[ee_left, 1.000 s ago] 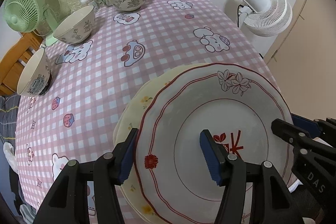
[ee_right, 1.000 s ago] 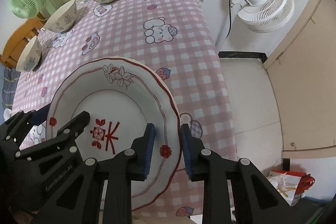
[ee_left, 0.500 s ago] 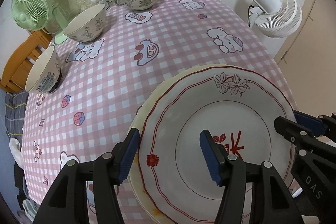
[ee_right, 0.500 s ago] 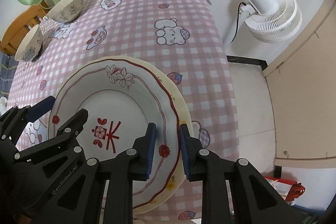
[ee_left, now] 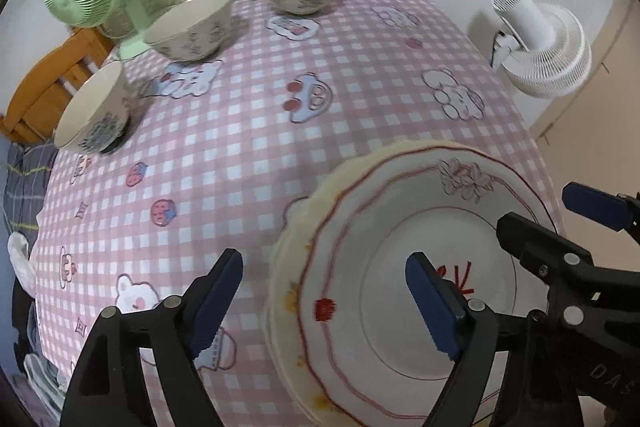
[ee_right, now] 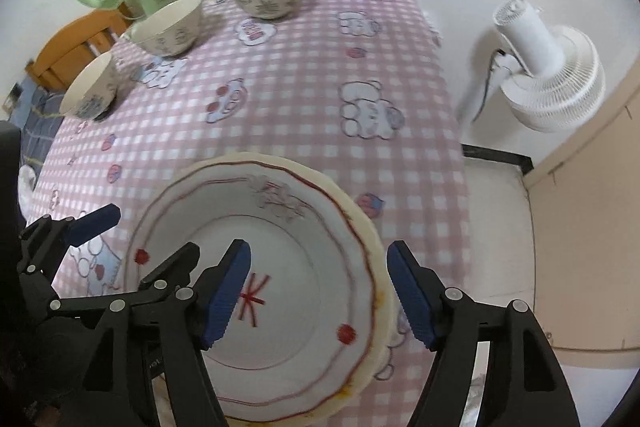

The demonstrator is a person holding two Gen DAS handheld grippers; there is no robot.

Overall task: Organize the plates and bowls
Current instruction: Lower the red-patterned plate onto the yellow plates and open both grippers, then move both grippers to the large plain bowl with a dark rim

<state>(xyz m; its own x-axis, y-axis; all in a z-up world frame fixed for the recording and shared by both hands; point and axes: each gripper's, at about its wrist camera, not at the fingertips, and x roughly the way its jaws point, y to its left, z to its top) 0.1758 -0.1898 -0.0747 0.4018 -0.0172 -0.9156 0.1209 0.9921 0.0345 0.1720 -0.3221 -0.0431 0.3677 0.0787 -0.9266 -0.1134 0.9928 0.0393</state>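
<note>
Red-rimmed plate [ee_right: 280, 307] sits on yellow plate [ee_right: 382, 307] — left gripper [ee_left: 324, 301], right gripper [ee_right: 318, 291] opening (pads off)

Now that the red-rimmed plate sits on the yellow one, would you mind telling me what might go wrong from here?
1. The red-rimmed plate sits off-centre on the yellow plate, so it might slide or rock.
2. The stack lies near the table's right edge; a nudge might push it toward the floor.
3. Both grippers are opening, the left gripper and right gripper each straddling a rim; a finger could catch the rim while withdrawing.
</note>
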